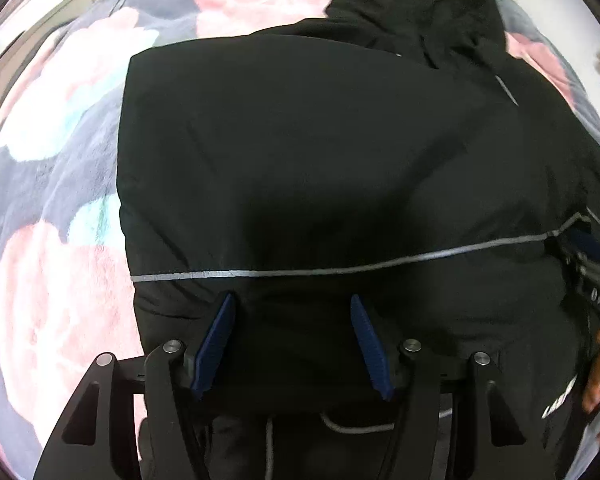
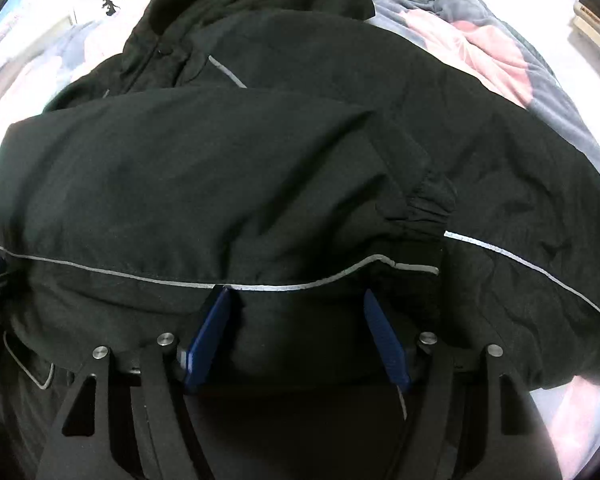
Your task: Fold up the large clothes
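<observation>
Across a fleecy pink-and-grey floral blanket [image 1: 60,184] lies the black jacket [image 1: 300,160], both claws [image 1: 292,304] [image 2: 296,300] spread wide over it.

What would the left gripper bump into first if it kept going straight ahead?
The left gripper, open, points right at the black jacket. It would meet the jacket's near edge, about at the grey stripe, almost at once. Depth is hard to judge, but nothing else lies between.
</observation>
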Tool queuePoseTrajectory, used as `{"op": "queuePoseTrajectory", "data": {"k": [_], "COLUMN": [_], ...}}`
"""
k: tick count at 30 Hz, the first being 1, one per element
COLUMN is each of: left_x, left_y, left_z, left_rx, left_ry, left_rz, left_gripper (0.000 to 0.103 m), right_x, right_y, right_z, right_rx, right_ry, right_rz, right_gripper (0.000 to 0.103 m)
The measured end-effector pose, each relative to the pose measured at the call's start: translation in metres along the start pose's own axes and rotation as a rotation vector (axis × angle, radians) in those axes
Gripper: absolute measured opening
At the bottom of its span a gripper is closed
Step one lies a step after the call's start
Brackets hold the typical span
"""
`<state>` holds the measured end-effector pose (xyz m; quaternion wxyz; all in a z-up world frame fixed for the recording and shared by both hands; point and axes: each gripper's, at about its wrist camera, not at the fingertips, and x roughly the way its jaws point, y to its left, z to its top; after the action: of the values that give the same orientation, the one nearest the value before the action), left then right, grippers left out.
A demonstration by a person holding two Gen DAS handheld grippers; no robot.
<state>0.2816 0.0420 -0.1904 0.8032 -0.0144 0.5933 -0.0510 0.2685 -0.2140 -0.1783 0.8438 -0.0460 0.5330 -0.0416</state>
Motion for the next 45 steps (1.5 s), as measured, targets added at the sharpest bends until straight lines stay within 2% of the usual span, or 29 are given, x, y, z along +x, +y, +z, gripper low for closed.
{"op": "queuePoseTrajectory", "data": {"k": [4,7,9,11,13,16,21,25,27,29,32,34,38,45], "left_x": [-0.001,-0.023,-0.041,-0.067,-0.096,-0.138,-0.184,-0.199,-0.201,-0.192,-0.181,-0.172,-0.158,-0.142], "left_y": [-0.009,-0.014,-0.015,-0.012,-0.010,-0.016,-0.039,-0.036,-0.038,-0.038,-0.035,-0.030,-0.025,-0.022], "left_z": [0.002,-0.005,-0.003,-0.001,-0.002,-0.011,-0.037,-0.067,-0.083,-0.087,-0.090,-0.091,-0.092,-0.092], "left_rx": [0.025,0.059,0.054,0.019,-0.003,0.014,0.045,0.013,0.010,0.023,0.005,-0.014,-0.005,0.001], "left_ry": [-0.034,-0.036,-0.016,-0.044,-0.074,-0.125,-0.161,-0.160,-0.170,-0.169,-0.145,-0.129,-0.118,-0.082], "left_rz": [0.029,0.058,0.067,0.013,-0.039,-0.086,-0.092,-0.138,-0.129,-0.090,-0.085,-0.085,-0.033,-0.012], "left_gripper": [0.063,0.063,0.064,0.064,0.064,0.064,0.064,0.064,0.064,0.064,0.064,0.064,0.064,0.064], "right_x": [-0.009,-0.034,-0.061,-0.095,-0.121,-0.145,-0.168,-0.172,-0.170,-0.164,-0.149,-0.142,-0.120,-0.100], "right_y": [0.005,0.006,0.001,-0.017,-0.041,-0.089,-0.187,-0.263,-0.298,-0.335,-0.377,-0.395,-0.421,-0.439], "right_z": [0.003,0.007,0.012,0.015,0.014,0.002,-0.055,-0.110,-0.139,-0.169,-0.205,-0.223,-0.244,-0.240], "right_rx": [-0.024,-0.072,-0.128,-0.154,-0.124,-0.054,0.137,0.343,0.471,0.626,0.820,0.902,1.021,1.048], "right_ry": [0.005,-0.011,-0.052,-0.104,-0.127,-0.128,-0.120,-0.155,-0.180,-0.205,-0.229,-0.241,-0.261,-0.285], "right_rz": [-0.012,0.001,-0.050,-0.089,-0.083,-0.079,-0.091,-0.123,-0.113,-0.096,-0.084,-0.058,0.003,0.027], "right_gripper": [0.071,0.067,0.068,0.069,0.071,0.071,0.071,0.072,0.072,0.072,0.073,0.074,0.074,0.076]}}
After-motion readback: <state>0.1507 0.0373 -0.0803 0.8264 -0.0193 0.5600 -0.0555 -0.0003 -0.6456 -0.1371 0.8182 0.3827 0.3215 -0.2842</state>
